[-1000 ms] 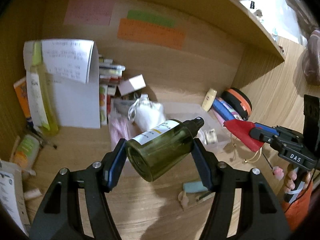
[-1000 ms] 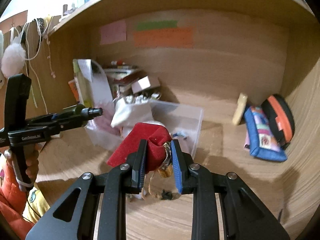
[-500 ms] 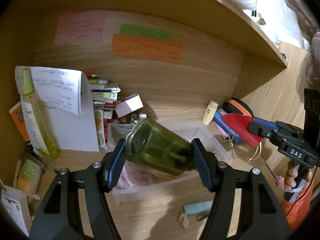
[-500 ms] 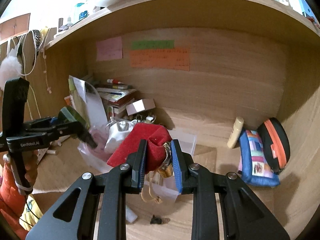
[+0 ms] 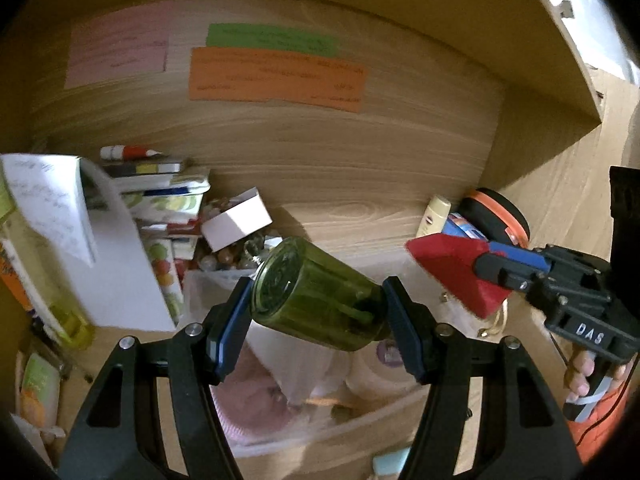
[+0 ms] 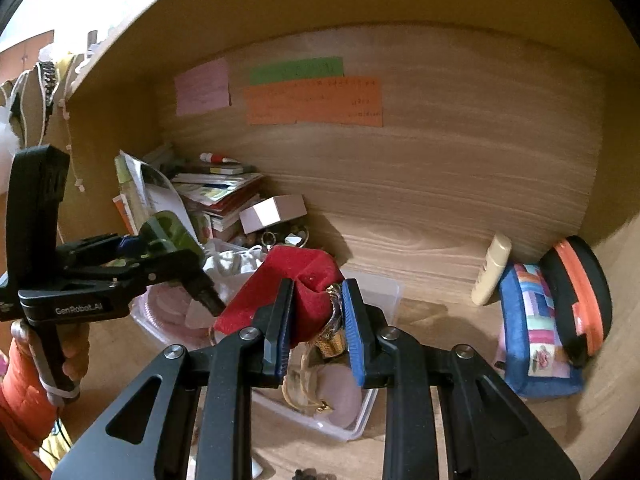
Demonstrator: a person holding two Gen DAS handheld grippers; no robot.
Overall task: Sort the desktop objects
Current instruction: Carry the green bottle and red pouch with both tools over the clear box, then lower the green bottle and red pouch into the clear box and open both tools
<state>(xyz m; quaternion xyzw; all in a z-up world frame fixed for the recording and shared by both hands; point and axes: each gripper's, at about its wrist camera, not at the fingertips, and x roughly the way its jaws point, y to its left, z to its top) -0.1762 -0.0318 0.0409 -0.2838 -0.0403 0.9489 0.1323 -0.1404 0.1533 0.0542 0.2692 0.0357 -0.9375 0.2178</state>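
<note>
Green glass of the bottle [image 5: 320, 300] showed between the jaws of the left gripper [image 5: 318, 320], which were clamped across its body with the base tipped up toward the camera and the neck pointing down and away; it hung in the air over the clear plastic bin [image 6: 384, 292] on the table [image 6: 440, 320]. To its right, the right gripper [image 6: 316, 312] had its jaws pressed nearly together, pinching a red velvet pouch [image 6: 296, 280] with something gold hanging from it, also held above the same bin. Inside the bin lay a white cloth bag [image 6: 232, 264] and some pink items, so part of the sorting looked done, and both held things seemed about to join them, though neither had been let go. Plenty appeared left over: a stack of books and papers [image 6: 216, 196] with a small white box [image 6: 276, 208] at the back left, a cream tube [image 6: 492, 272], a patchwork pouch [image 6: 532, 320] and a black and orange round case [image 6: 580, 292] leaning by the right wall, and a tall yellow-green bottle [image 5: 60, 300] standing at the far left, with sticky notes [image 5: 276, 80] on the back panel above
</note>
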